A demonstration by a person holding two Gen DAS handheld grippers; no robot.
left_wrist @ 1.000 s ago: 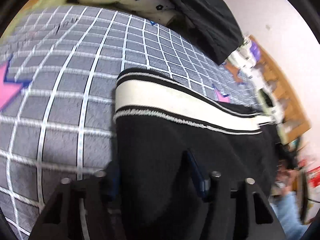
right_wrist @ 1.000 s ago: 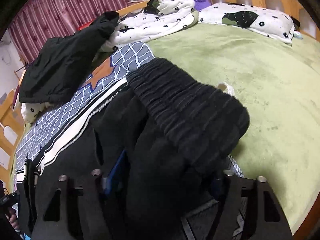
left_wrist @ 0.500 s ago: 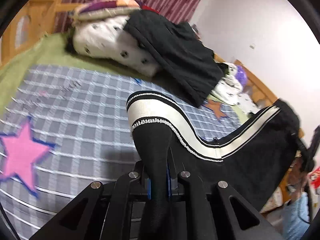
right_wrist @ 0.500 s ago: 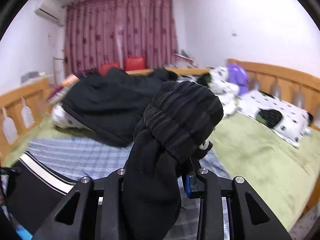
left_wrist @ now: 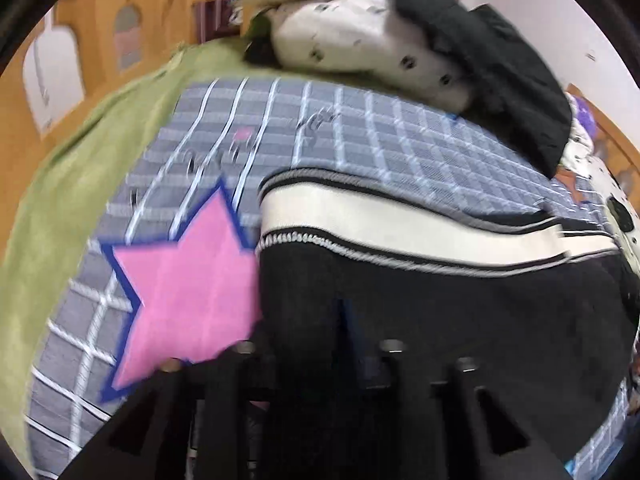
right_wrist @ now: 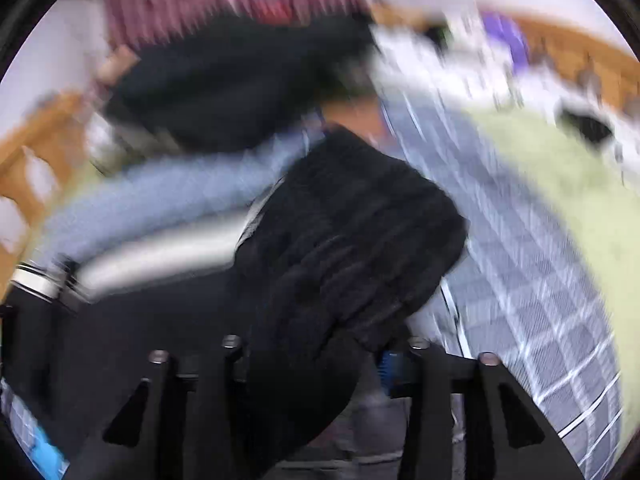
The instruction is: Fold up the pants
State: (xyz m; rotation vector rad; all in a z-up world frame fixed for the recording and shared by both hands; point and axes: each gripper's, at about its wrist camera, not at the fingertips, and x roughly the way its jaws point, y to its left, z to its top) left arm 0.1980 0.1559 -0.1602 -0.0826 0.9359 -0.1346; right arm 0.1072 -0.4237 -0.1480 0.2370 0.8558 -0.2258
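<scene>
Black pants (left_wrist: 440, 312) with a white side stripe (left_wrist: 400, 220) lie on a grey checked blanket (left_wrist: 360, 136) with a pink star (left_wrist: 188, 268). My left gripper (left_wrist: 316, 344) sits over the cuff end with black cloth between its fingers; its jaws stand a little apart. In the blurred right wrist view, my right gripper (right_wrist: 320, 356) has the ribbed black waistband (right_wrist: 360, 232) bunched between its fingers, jaws partly apart, low over the blanket (right_wrist: 532, 280).
A black jacket (left_wrist: 500, 64) lies over a white spotted pillow (left_wrist: 360, 40) at the far side. A green sheet (left_wrist: 80, 184) covers the bed; wooden rails (left_wrist: 80, 48) border it. More pillows and a purple toy (right_wrist: 504, 32) are at the headboard.
Both grippers have dropped from a raised hold back down onto the blanket with the pants. Their jaws, tightly pinched half a second ago, now stand wider apart. Both views are motion-blurred.
</scene>
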